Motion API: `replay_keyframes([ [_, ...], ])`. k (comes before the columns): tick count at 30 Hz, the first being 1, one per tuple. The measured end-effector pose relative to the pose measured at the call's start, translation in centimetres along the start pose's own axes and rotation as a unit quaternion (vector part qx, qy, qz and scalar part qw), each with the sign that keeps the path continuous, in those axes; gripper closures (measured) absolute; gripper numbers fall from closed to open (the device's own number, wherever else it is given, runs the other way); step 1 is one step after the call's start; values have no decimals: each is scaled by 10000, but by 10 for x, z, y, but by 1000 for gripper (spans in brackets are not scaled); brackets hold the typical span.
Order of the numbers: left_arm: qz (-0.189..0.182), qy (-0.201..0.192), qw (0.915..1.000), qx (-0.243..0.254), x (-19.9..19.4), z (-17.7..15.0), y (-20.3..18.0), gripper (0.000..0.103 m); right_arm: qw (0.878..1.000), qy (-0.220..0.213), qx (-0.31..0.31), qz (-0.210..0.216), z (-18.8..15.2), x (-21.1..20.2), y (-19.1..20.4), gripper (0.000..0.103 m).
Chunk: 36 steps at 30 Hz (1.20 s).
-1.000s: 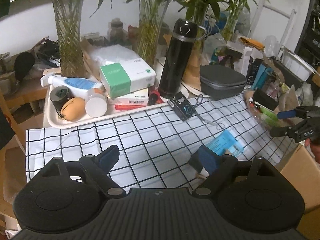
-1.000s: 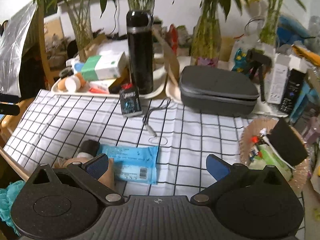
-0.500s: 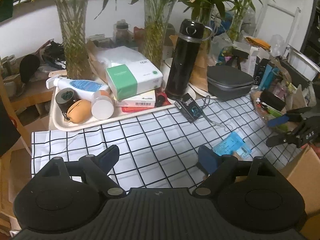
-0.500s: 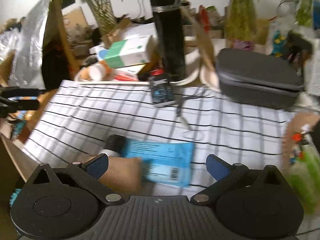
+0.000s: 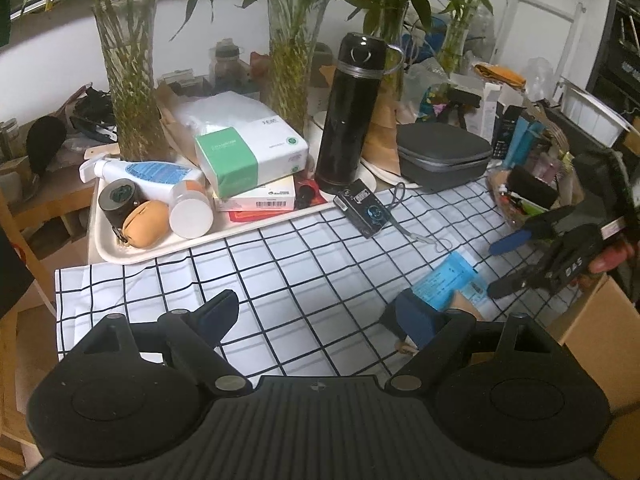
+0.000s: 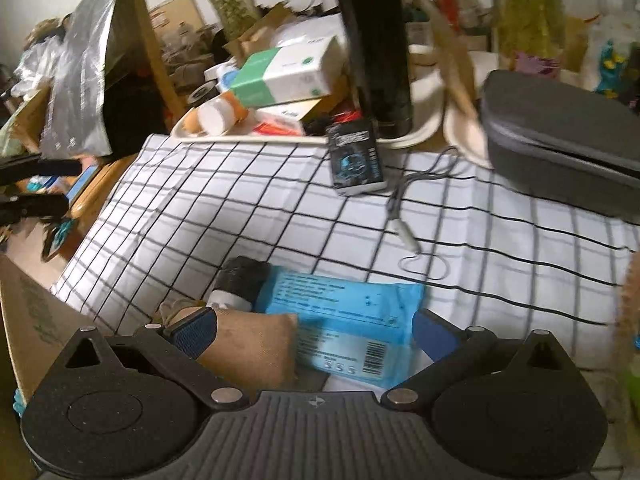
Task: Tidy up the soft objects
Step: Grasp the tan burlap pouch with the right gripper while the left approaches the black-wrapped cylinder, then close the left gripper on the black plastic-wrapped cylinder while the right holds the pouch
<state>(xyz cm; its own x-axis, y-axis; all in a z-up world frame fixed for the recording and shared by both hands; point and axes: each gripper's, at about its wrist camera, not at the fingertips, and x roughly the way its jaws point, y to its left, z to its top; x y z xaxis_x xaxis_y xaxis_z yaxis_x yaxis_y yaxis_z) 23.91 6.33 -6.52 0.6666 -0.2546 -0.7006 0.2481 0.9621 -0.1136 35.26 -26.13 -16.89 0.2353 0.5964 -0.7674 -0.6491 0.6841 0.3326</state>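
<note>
The right gripper (image 6: 314, 330), jaws spread and gripping nothing, hung over the flat light-blue plastic wipes packet (image 6: 348, 320) and tan cloth pouch (image 6: 252, 348) near the checked tablecloth's (image 6: 240, 208) edge, seemingly lining up a grab. The left gripper (image 5: 320, 314) waited open and empty.

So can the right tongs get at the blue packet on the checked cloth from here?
Probably yes: the right tongs are open just over the blue packet, nothing above it, though a tan pouch crowds one finger.

Your right-wrist view motion-blurred, black flask (image 6: 376, 48) top cut off at frame edge, blue packet (image 6: 344, 320) print unreadable, tan pouch (image 6: 248, 344) partly behind your finger.
</note>
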Motion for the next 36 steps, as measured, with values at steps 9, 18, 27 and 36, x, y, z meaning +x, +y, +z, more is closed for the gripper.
replay_keyframes([
  [9,-169,25,9990,-405,0,4,11,16,9921,622,77,1089,-4,31,-4,12],
  [18,-151,85,9991,-378,2,3,10,16,9831,902,253,1575,-7,41,-2,21],
  [27,-130,202,9990,-386,6,1,11,16,9861,1030,221,1288,-12,42,0,84],
  [36,-224,210,9987,-414,6,0,11,16,9960,-33,5,895,3,-4,1,96],
])
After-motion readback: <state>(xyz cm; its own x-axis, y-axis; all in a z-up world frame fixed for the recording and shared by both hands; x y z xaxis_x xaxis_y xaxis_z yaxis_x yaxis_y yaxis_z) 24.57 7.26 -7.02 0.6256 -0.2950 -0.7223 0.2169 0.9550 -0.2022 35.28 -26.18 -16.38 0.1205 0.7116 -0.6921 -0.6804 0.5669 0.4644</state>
